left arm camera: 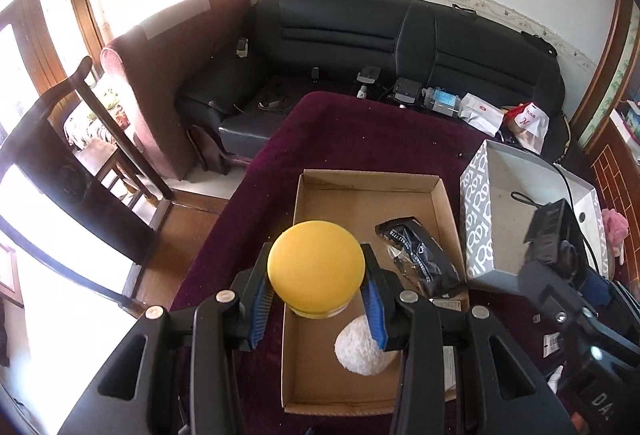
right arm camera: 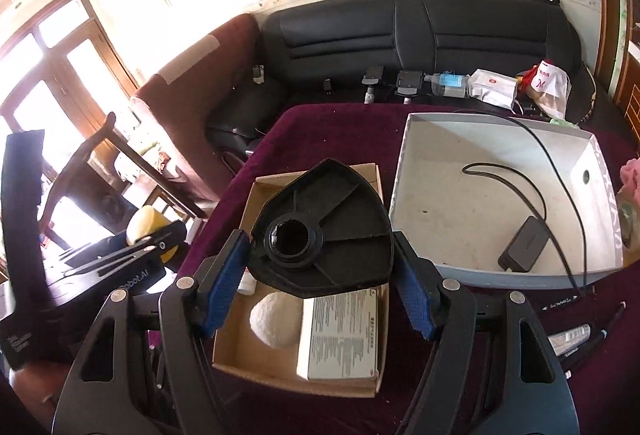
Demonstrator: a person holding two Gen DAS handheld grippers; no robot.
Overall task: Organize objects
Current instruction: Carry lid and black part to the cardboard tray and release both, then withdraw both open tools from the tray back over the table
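Observation:
My left gripper [left arm camera: 316, 299] is shut on a yellow round sponge pad [left arm camera: 316, 267] and holds it over the near left of a brown cardboard tray [left arm camera: 368, 185]. In the tray lie a white fluffy pad [left arm camera: 360, 349] and a black packet [left arm camera: 420, 259]. My right gripper [right arm camera: 320, 275] is shut on a black fan-shaped plastic part [right arm camera: 328, 231] with a round socket, above the same cardboard tray [right arm camera: 236, 347], which also holds the white pad [right arm camera: 272, 323] and a grey labelled box [right arm camera: 340, 339].
A white patterned box [right arm camera: 412, 163] to the right holds a black charger and cable [right arm camera: 524, 243]. Pens and a tube [right arm camera: 572, 335] lie at the near right. The table has a maroon cloth [left arm camera: 352, 131]. A black sofa [left arm camera: 360, 35] with clutter stands behind.

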